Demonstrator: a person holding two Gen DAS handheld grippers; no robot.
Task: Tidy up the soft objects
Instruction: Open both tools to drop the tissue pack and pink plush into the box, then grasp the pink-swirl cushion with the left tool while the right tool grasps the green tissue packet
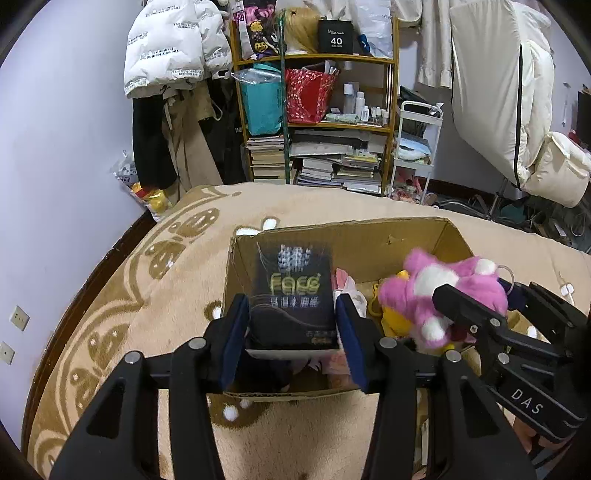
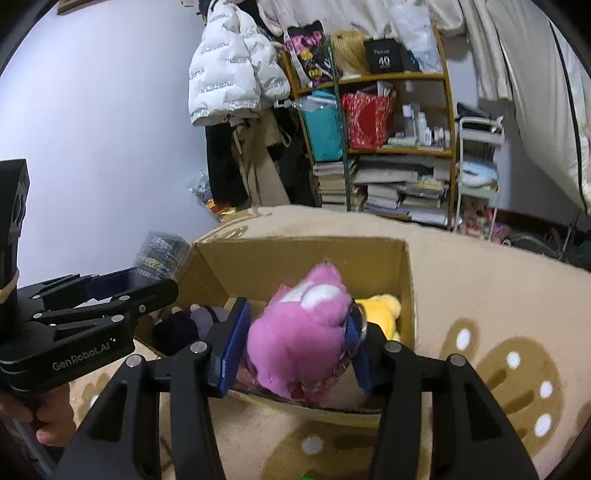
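The pink plush toy is hanging upright over the cardboard box, long axis vertical, with the right gripper jaws pinching it. The left gripper jaws are clamping a dark packet, standing lengthwise above the box's left side.

"Face" on the dark packet, "40" on the black box, "GenRobot.AI" on the left claw.
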